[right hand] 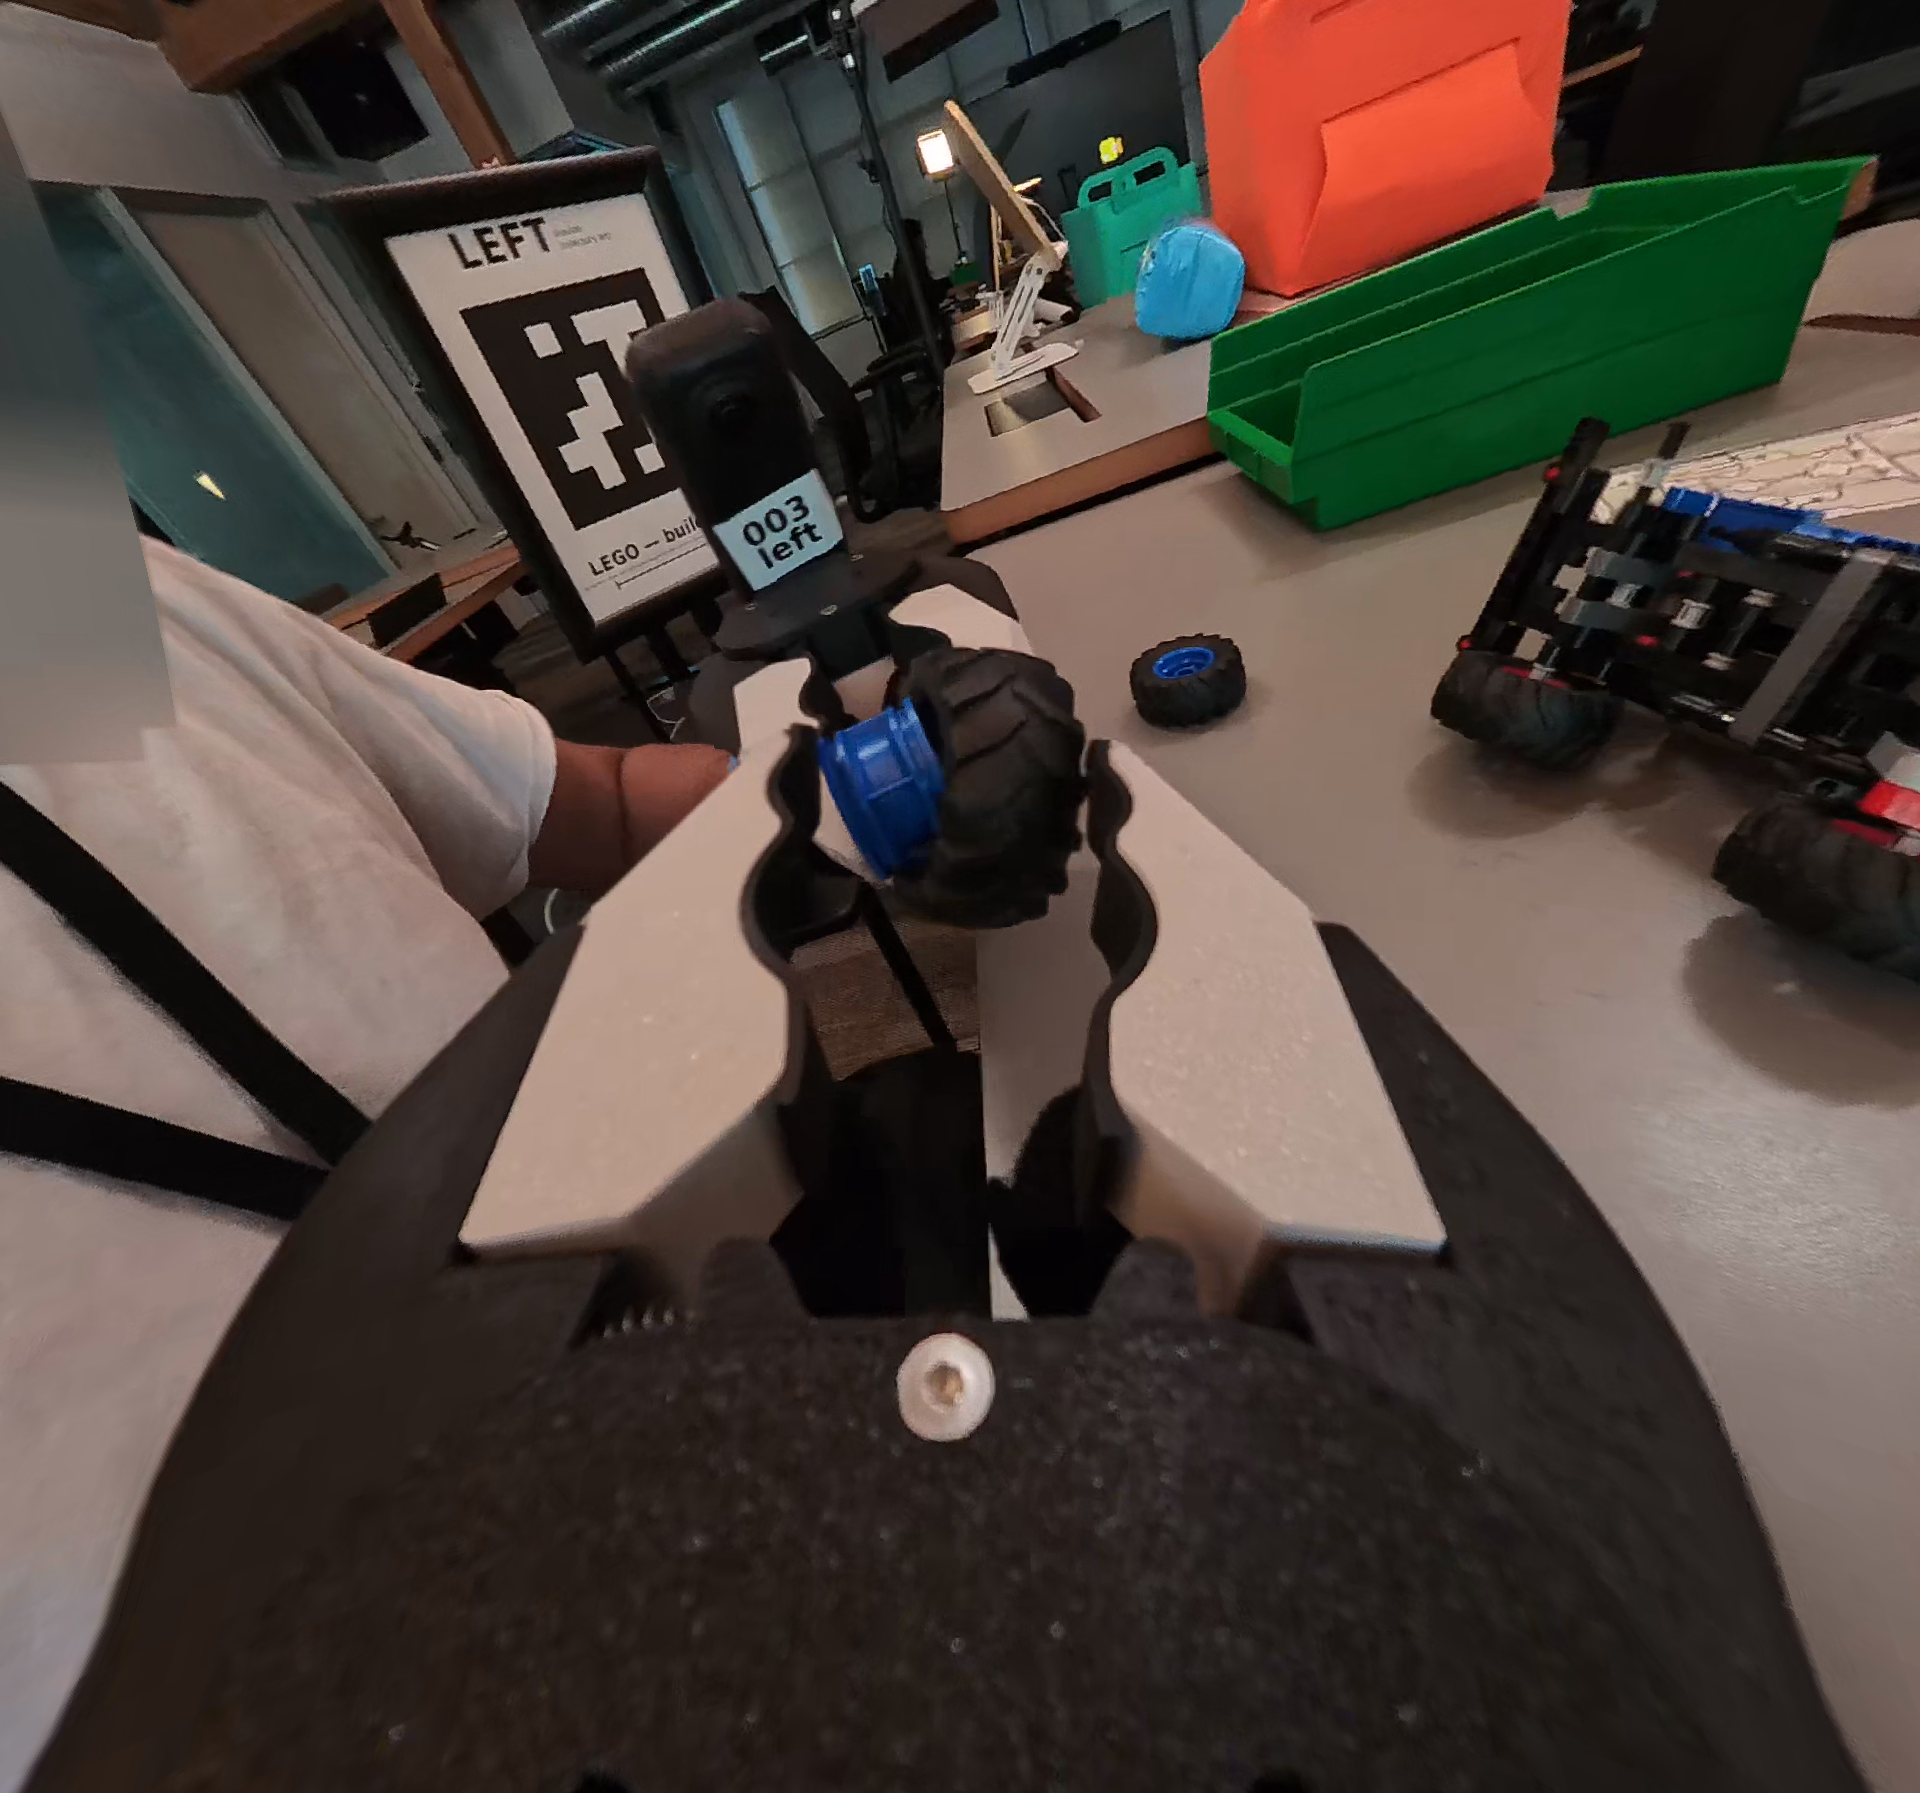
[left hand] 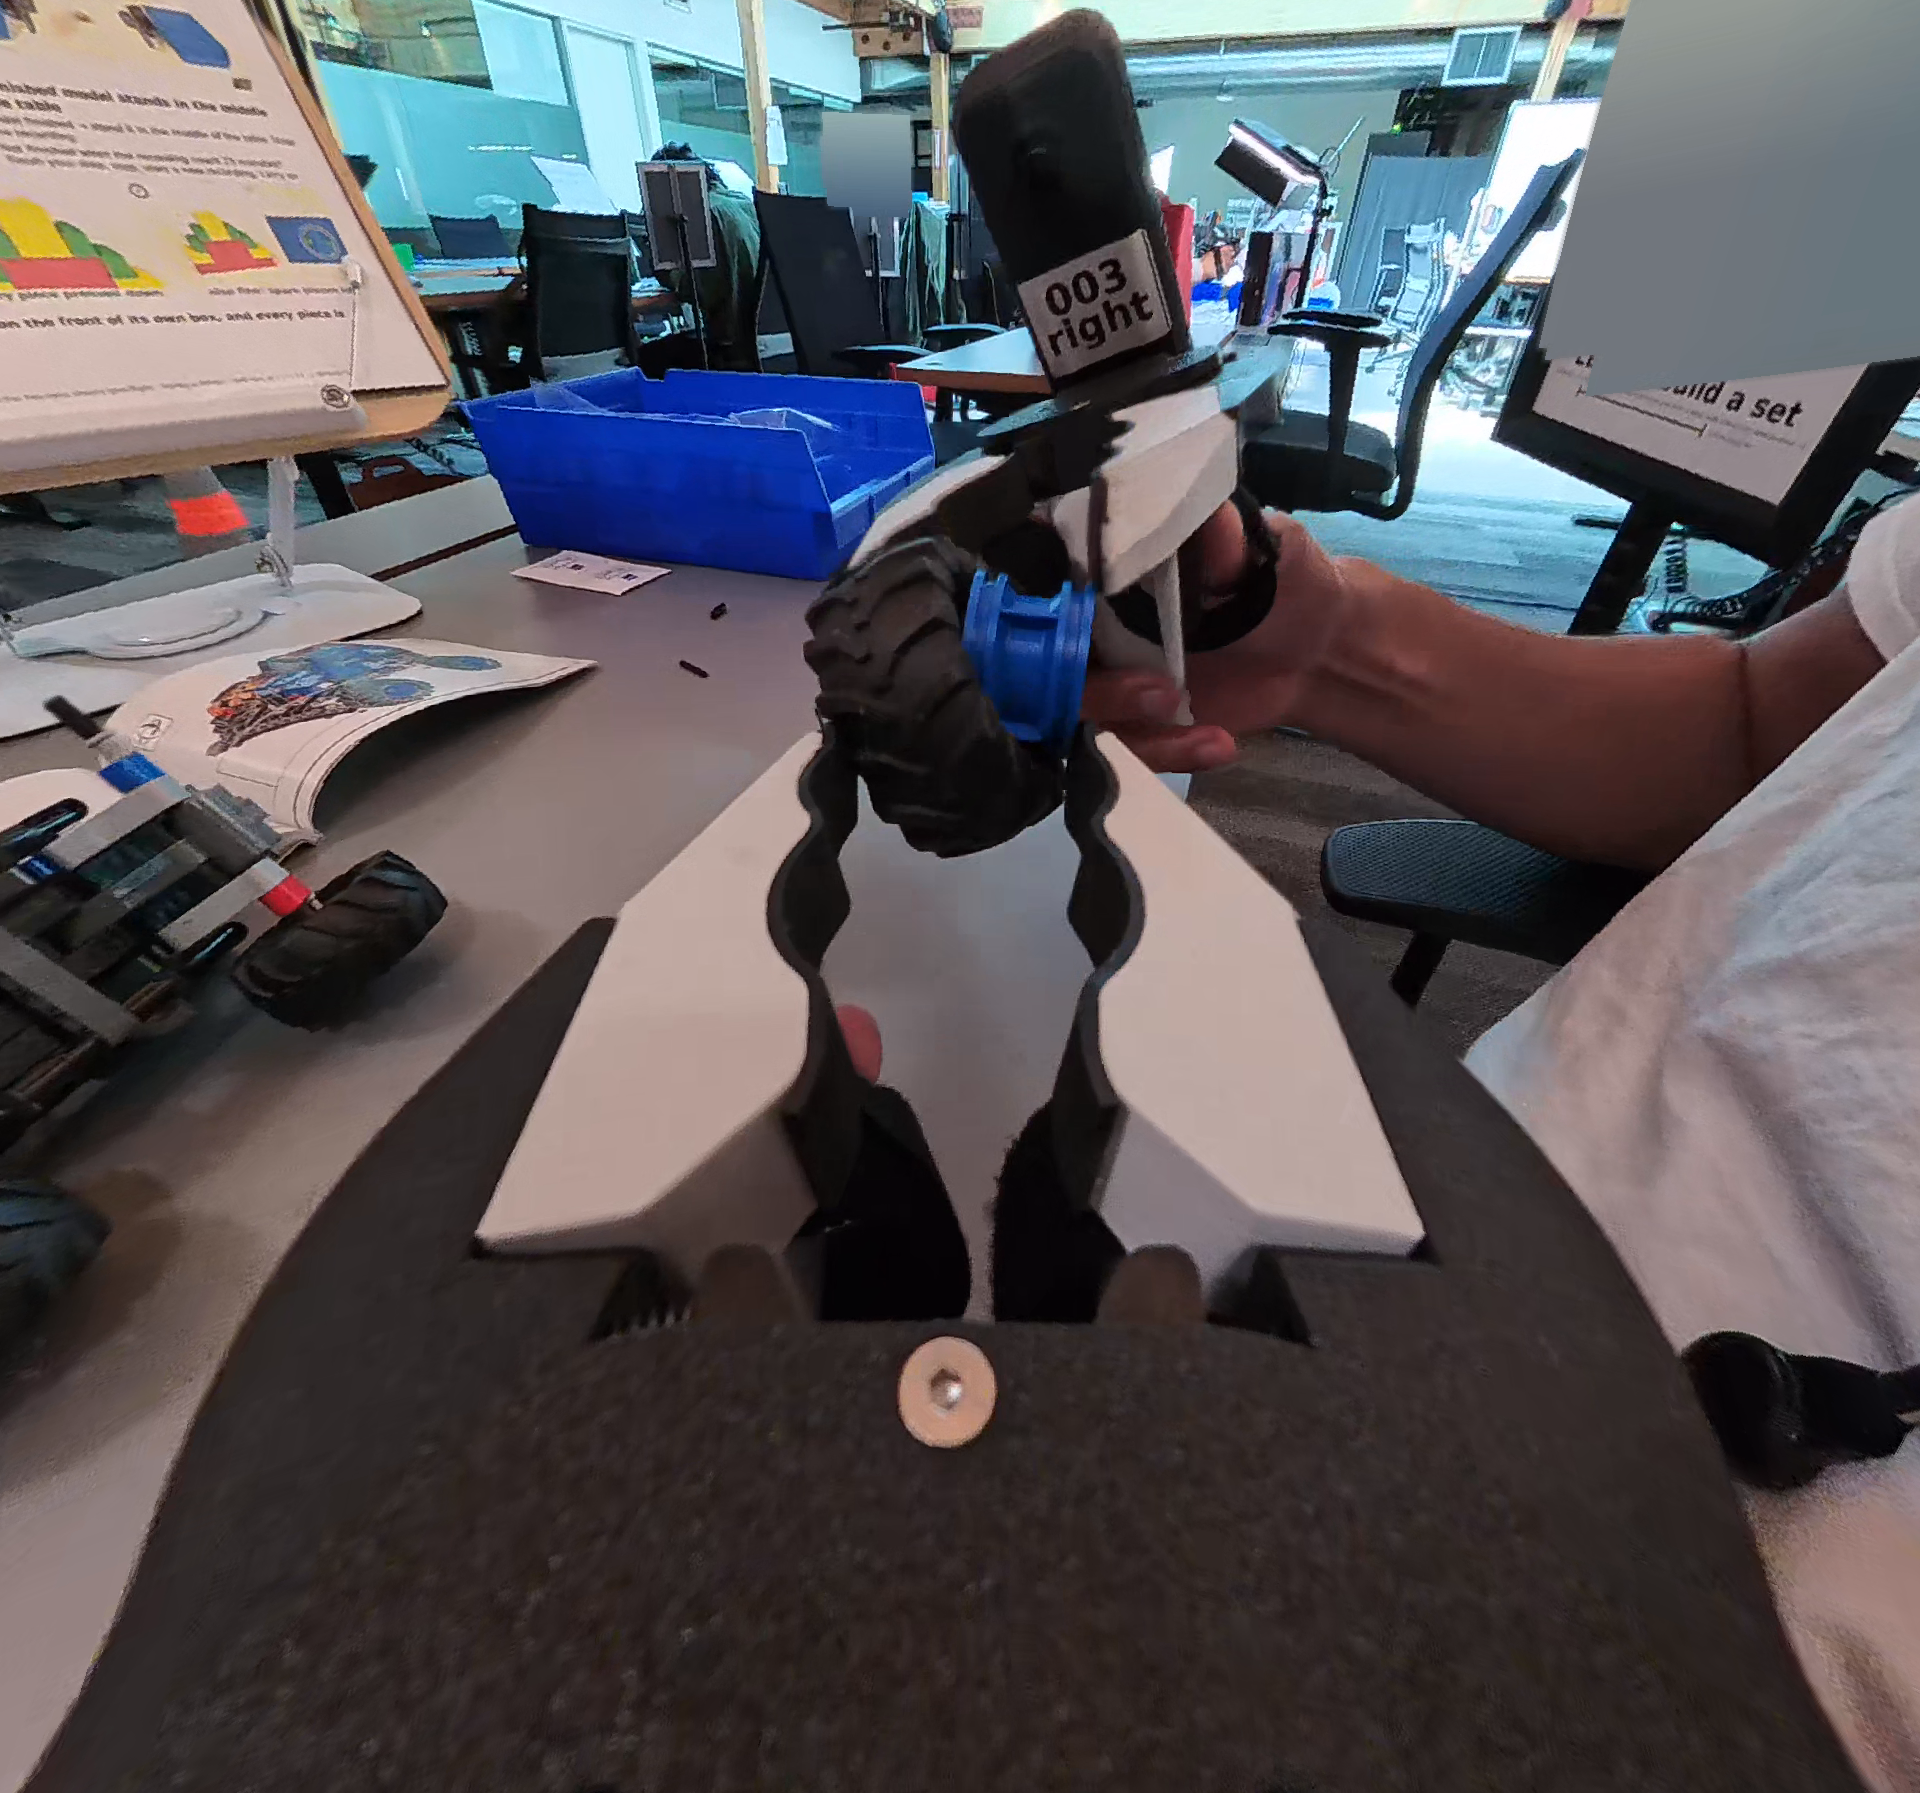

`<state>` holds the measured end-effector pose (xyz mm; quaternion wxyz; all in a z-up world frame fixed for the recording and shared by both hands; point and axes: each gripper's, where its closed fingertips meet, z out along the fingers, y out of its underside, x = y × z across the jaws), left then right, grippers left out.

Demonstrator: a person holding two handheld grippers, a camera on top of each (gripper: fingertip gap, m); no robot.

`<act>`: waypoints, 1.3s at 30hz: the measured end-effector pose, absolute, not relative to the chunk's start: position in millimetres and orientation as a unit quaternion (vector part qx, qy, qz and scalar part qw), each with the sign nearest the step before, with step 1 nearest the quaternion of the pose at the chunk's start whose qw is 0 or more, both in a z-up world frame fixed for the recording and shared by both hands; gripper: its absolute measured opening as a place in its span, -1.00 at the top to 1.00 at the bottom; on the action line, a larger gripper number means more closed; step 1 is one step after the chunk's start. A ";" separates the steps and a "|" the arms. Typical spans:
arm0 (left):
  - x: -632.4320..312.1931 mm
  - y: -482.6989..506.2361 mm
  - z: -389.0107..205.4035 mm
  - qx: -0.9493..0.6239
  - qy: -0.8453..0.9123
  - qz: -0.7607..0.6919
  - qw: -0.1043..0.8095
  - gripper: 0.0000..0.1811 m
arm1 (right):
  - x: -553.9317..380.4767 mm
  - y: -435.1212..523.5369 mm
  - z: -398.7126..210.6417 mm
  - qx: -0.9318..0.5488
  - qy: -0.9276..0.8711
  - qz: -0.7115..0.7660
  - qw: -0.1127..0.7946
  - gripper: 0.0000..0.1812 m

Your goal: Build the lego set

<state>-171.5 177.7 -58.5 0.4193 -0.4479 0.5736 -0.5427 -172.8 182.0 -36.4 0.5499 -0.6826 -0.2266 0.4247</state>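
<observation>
Together, both grippers held one wheel in the air above the near edge of the table [right hand: 1351,1068]: a black tire [left hand: 914,704] [right hand: 997,787] with a blue hub [left hand: 1029,642] [right hand: 883,798] pushed partway into it and sticking out on one side. In the left wrist view the left gripper [left hand: 945,767] had its wavy black fingers [left hand: 821,808] spread around the lower part of the tire, one on each side and touching it, so it was pinching the tire. The right gripper [right hand: 935,767] came in from the opposite side with its jaws spread about as wide, one finger [right hand: 790,767] against the hub end and the other against the outer side of the tire, gripping the wheel across its width. A hand [left hand: 1226,642] held the right gripper from behind the wheel.

Well beyond the wheel on the table lay a second, smaller wheel [right hand: 1188,681] with a blue hub, on its own. To the side of that sat the half-built truck [right hand: 1704,642] [left hand: 135,902], a dark frame with grey beams and black tires, tilted on the table. Past the truck stood a green bin [right hand: 1507,361] with an orange bin [right hand: 1392,81] behind it. In the left wrist view, an open booklet [left hand: 343,704] lay beyond the truck, a blue bin [left hand: 707,465] stood beyond the wheel, and an instruction board [left hand: 177,185] on a stand rose behind the booklet.
</observation>
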 end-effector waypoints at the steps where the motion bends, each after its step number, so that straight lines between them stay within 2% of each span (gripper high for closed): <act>1: -171.3 176.8 -59.9 -0.448 0.577 -0.539 0.418 0.56 | -174.6 181.5 -37.1 -0.683 -0.233 0.416 0.554 0.43; 4: -172.0 176.1 -67.2 -0.443 0.600 -0.512 0.425 0.57 | -176.8 181.5 -45.8 -0.699 -0.246 0.402 0.538 0.43; 5: -172.7 173.6 -68.7 -0.435 0.609 -0.502 0.433 0.57 | -175.2 182.7 -49.2 -0.705 -0.240 0.399 0.535 0.58; 11: -174.7 171.2 -65.3 -0.428 0.614 -0.498 0.437 0.54 | -182.2 179.4 -59.8 -0.699 -0.227 0.446 0.512 0.61; 21: -171.5 169.5 -66.4 -0.434 0.609 -0.495 0.441 0.61 | -181.6 180.6 -58.3 -0.716 -0.284 0.318 0.553 0.71; 27: -171.1 174.7 -66.9 -0.438 0.601 -0.522 0.418 0.60 | -178.7 188.1 -56.6 -0.731 -0.251 0.315 0.551 0.63; 34: -180.3 170.4 -57.2 -0.414 0.587 -0.570 0.398 0.62 | -174.0 174.7 -50.9 -0.714 -0.326 0.275 0.555 0.60; 37: -182.1 165.8 -55.0 -0.404 0.590 -0.578 0.394 0.62 | -171.8 176.2 -43.5 -0.694 -0.318 0.242 0.599 0.63; 39: -183.4 158.5 -59.5 -0.391 0.608 -0.573 0.387 0.62 | -180.2 167.3 -45.4 -0.687 -0.336 0.262 0.588 0.72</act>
